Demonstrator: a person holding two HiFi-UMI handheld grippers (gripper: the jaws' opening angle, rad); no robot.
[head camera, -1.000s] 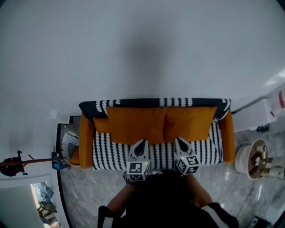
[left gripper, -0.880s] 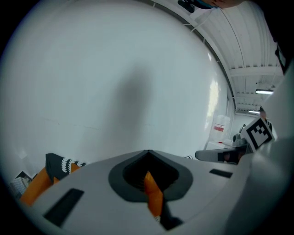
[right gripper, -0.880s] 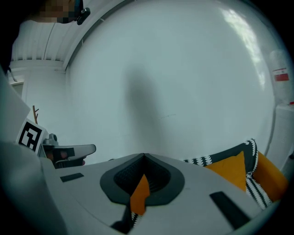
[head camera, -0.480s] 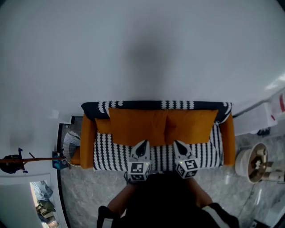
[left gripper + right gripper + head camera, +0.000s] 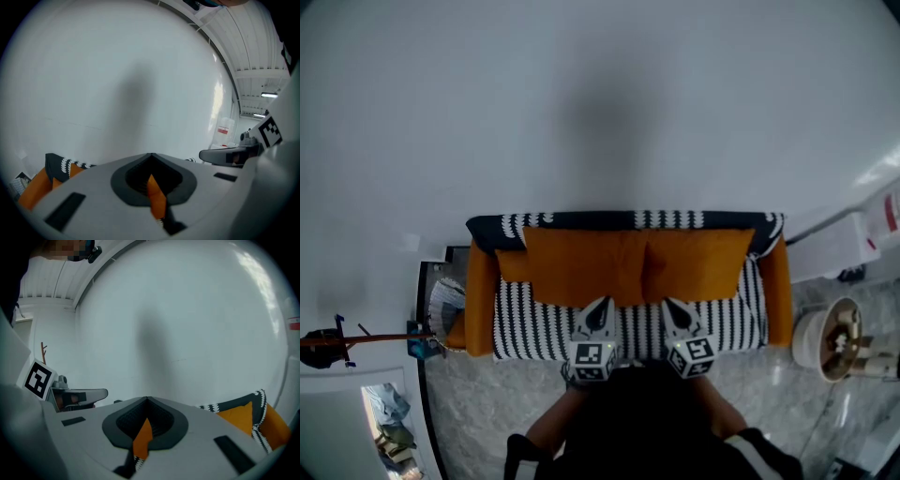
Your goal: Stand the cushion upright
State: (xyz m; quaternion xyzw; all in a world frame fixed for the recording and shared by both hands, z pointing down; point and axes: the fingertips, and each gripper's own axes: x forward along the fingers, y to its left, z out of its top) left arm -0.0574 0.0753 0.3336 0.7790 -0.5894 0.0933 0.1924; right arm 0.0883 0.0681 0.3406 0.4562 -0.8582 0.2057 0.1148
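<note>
Orange fabric lies straight ahead of both tools: two cushions stand side by side against the backrest of a sofa (image 5: pixel 534 328) covered in black-and-white stripes. The left hand-held gripper (image 5: pixel 601 304) has its jaws pressed together, tips at the lower edge of the wider cushion (image 5: pixel 581 265). The right hand-held gripper (image 5: pixel 668 304) is closed the same way and points at the bottom of the smaller cushion (image 5: pixel 701 262). Whether either tip touches the fabric cannot be told; only a thin orange sliver shows through the slit behind each pair of jaws. The striped seat runs beneath both tools, and a plain white wall (image 5: pixel 600 112) rises beyond the backrest. Each tool's cube carries black square markers, no words. Well off to the right of the right hand-held gripper a white container (image 5: pixel 889 214) bears a red label, its print too small to read, and nearer a round white object (image 5: pixel 830 336) sits on the grey marbled floor (image 5: pixel 469 403)
</note>
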